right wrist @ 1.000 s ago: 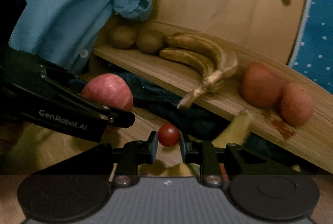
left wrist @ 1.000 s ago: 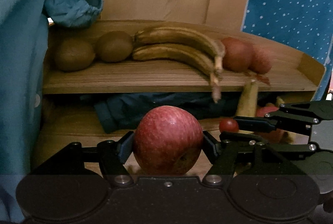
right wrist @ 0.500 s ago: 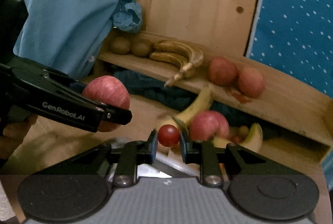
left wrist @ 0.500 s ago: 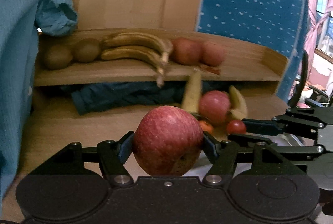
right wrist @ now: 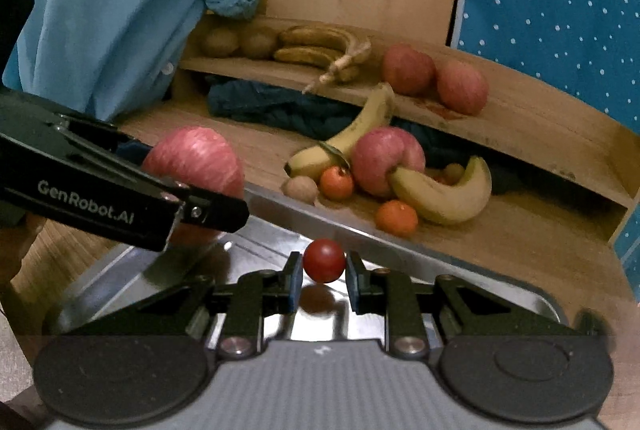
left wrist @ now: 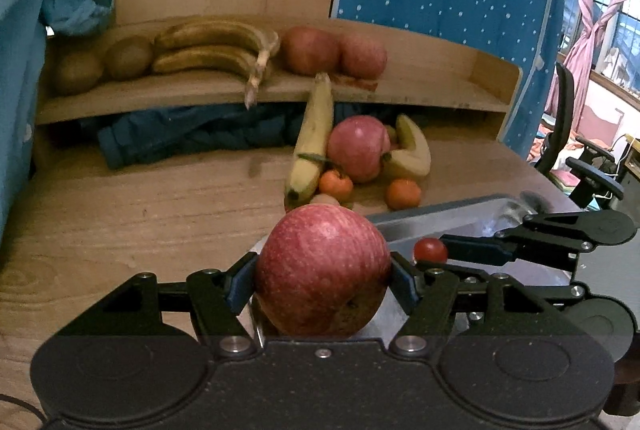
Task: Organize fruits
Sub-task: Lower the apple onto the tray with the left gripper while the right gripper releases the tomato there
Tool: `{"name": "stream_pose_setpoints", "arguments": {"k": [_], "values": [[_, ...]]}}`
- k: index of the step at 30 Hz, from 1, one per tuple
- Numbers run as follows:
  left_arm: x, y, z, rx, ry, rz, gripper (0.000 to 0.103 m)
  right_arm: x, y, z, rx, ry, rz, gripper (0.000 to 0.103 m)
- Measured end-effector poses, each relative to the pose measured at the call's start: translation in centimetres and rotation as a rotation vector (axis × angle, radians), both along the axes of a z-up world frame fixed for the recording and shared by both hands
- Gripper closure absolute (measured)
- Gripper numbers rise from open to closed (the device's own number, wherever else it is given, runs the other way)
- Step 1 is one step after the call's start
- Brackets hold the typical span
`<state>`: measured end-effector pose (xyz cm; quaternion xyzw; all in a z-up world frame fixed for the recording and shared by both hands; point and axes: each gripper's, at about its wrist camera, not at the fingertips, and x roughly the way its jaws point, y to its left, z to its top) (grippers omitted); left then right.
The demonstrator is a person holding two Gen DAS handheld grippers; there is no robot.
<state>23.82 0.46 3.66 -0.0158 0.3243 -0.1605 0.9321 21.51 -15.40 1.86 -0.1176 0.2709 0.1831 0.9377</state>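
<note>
While both hands are loaded, nothing has been set down yet: the left claw (left wrist: pixel 323 280) is clamped on a big red apple (left wrist: pixel 323 270), its blue pads pressed to the apple's two flanks, and the right claw (right wrist: pixel 323 272) is pinched tight on a cherry tomato (right wrist: pixel 324 260). Each fruit sits right between its claw's fingertips, carried clear of any surface, which reads to me as two items being brought over at once to save a trip.

Directly beneath and just ahead of both claws lies a shiny metal tray (right wrist: pixel 400 236), so I judge that to be where these two are meant to go. The right claw hangs over the tray's floor with the tomato's reflection under it; the left claw comes in from the side, its apple near the tray's edge.

Beyond the tray, further ahead of the claws, a loose heap waits on the tabletop (left wrist: pixel 140 214): a second apple (left wrist: pixel 358 148), two yellow bananas (left wrist: pixel 314 142), a couple of small oranges (left wrist: pixel 336 185) and a brownish round fruit. They look unsorted, tumbled against one another.

Further back still, a raised wooden shelf (left wrist: pixel 200 96) carries kiwis (left wrist: pixel 128 57), browned bananas (left wrist: pixel 216 46) and two reddish apples (left wrist: pixel 332 52) lined up by kind, which suggests the sorted end of the job. A blue cloth (left wrist: pixel 180 134) is stuffed under that shelf.
</note>
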Motion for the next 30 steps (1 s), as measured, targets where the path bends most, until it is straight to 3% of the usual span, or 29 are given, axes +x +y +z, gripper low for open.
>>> {"name": "stream_pose_setpoints", "arguments": {"k": [9, 15, 23, 26, 30], "values": [[0.1, -0.1, -0.8, -0.002, 0.015, 0.015, 0.033, -0.1, -0.2, -0.2, 0.004, 0.000, -0.001, 0.077], [-0.4, 0.0, -0.4, -0.010, -0.016, 0.015, 0.032, -0.3, -0.3, -0.2, 0.004, -0.015, -0.014, 0.068], [-2.2, 0.3, 1.6, -0.012, -0.103, 0.037, 0.018, -1.7, -1.0, 0.4, 0.028, -0.054, -0.041, 0.036], [-3.4, 0.4, 2.0, -0.012, -0.127, 0.051, 0.010, -3.0, -1.5, 1.0, 0.048, -0.094, -0.062, 0.019], [-5.3, 0.6, 2.3, -0.018, -0.159, 0.066, 0.002, -5.3, -2.4, 2.0, 0.081, -0.150, -0.091, 0.006]]}}
